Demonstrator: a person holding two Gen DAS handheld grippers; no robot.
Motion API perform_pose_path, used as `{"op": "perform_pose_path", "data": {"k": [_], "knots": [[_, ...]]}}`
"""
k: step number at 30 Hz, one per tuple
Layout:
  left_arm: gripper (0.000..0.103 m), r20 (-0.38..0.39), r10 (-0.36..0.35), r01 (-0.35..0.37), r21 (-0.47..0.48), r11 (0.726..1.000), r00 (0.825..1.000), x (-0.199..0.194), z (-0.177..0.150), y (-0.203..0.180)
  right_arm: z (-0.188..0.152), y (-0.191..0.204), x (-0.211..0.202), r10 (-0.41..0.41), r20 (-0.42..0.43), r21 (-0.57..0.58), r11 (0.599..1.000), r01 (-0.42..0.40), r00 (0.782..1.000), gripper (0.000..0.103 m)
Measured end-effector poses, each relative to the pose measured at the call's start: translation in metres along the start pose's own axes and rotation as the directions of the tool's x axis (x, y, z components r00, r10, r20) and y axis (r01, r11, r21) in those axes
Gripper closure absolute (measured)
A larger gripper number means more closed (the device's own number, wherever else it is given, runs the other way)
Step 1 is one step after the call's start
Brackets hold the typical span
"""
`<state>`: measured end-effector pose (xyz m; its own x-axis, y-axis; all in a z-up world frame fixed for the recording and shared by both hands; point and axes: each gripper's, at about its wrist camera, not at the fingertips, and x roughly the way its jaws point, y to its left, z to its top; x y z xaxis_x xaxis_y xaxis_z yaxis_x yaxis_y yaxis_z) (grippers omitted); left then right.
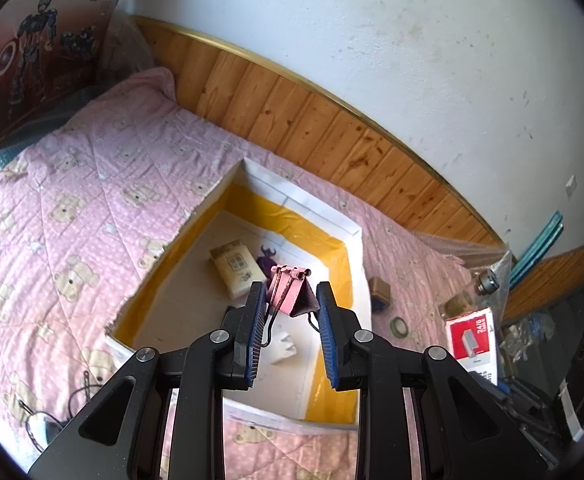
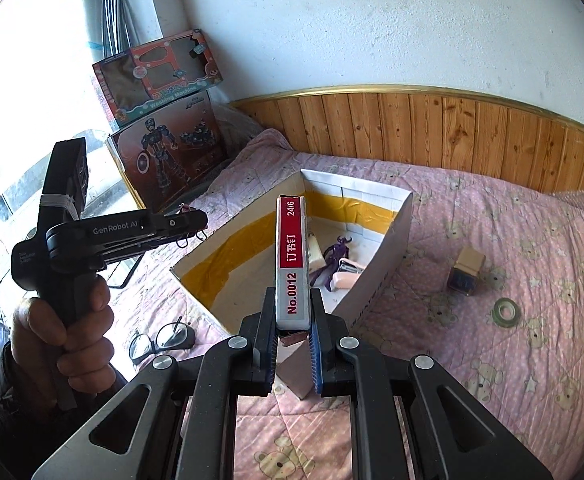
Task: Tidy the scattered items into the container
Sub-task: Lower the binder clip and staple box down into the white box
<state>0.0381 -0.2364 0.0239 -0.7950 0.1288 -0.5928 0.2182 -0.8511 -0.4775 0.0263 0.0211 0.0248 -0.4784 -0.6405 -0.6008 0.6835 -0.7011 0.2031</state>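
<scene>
My right gripper (image 2: 293,316) was clamped on a red-and-white staple box (image 2: 290,256), held on end just before the near wall of the cardboard container (image 2: 384,248). My left gripper (image 1: 287,300), part closed, pinched a pink binder clip (image 1: 290,290) above the container's floor. Inside it lay a cream packet (image 1: 236,270) and a purple figure (image 1: 267,258). Beside its near left corner lay spectacles (image 2: 159,340); to its right, on the pink quilt (image 2: 492,216), a tape roll (image 2: 506,311) and a small brown box (image 2: 466,270).
</scene>
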Motion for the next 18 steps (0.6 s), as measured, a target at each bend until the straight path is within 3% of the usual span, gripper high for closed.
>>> {"op": "perform_pose_path", "data": {"k": [12,18], "knots": [[0.077,-0.027,0.031,-0.029,0.066,0.997,0.999,0.01,0.018,0.014,0.023,0.004,0.012,-0.002,-0.007,-0.06,0.998,0.001,1.0,0.089],[0.077,-0.085,0.03,-0.022,0.089,0.996,0.996,0.029,0.022,0.024,0.038,0.001,0.023,0.019,-0.02,-0.062,0.998,-0.02,1.0,0.089]]}}
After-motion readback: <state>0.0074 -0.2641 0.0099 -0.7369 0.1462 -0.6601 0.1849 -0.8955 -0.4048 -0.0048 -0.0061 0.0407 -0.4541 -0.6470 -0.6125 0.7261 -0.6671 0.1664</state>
